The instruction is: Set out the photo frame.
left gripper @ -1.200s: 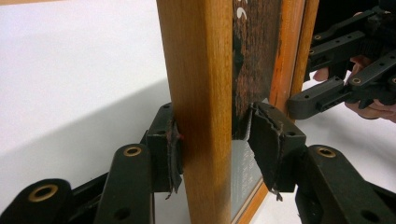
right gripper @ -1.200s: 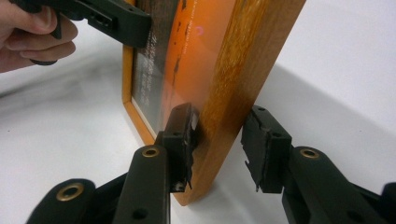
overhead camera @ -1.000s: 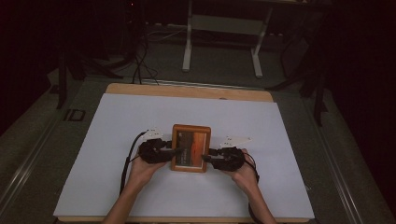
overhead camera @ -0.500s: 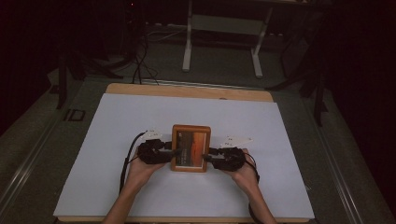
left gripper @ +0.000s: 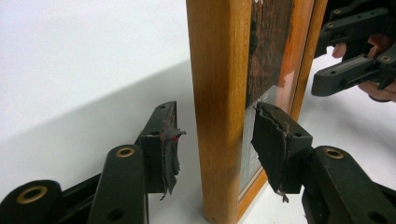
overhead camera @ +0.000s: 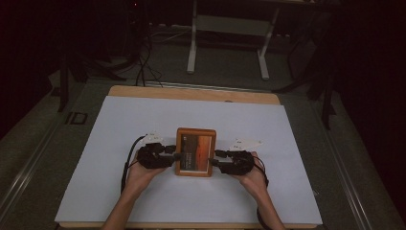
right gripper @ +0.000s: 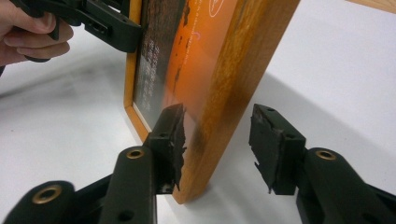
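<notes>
High view hides both grips; up close, both grippers' jaws straddle the wooden frame [overhead camera: 195,152], released.

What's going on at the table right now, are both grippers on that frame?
A person holds a gripper in each hand at a wooden picture frame standing on the white table. The left gripper straddles the frame's left side rail, and the right gripper straddles its right side rail. Both are open: there is a gap between the pads and the wood, so neither clamps it yet. The frame stands on its lower edge on the table.
</notes>
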Demonstrator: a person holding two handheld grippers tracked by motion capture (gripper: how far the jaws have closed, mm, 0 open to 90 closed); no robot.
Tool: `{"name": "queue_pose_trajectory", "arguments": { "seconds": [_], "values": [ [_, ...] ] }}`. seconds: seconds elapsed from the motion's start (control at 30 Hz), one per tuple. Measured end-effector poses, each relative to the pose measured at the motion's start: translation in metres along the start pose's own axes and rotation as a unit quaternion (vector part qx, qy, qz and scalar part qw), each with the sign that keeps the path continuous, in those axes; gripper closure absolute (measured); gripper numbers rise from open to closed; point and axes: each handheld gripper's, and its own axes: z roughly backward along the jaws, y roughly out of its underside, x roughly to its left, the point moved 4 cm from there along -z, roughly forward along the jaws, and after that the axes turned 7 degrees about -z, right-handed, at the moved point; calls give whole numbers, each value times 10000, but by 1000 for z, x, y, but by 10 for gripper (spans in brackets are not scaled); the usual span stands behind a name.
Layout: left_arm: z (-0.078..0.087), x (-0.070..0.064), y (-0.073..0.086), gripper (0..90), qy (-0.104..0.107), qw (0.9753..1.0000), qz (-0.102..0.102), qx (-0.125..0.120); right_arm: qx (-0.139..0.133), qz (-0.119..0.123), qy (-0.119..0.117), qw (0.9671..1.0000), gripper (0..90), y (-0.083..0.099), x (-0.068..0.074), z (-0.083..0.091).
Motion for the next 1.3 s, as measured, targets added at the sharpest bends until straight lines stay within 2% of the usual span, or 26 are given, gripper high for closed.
{"name": "queue_pose_trajectory", "arguments": {
  "seconds": [0.43,0.5,0.73,0.87,1.0,1.3],
  "values": [
    [19,1,-5,507,-131,9996,59,-233,-184,3,150,9997,476,-4,-5,22],
    [25,1,-7,505,-186,9993,78,-325,-206,-10,178,9996,475,-4,-8,25],
    [36,1,-11,489,-352,9985,80,-417,-252,-93,298,9992,467,-1,-16,34],
    [40,3,-9,482,-436,9983,74,-367,-253,-126,364,9989,464,1,-19,38],
    [44,5,-7,482,-480,9981,125,-367,-184,-119,529,9984,463,6,-24,40],
    [52,13,3,479,-697,9970,199,-281,-158,-227,663,9974,463,16,-34,46]
  ]
}}
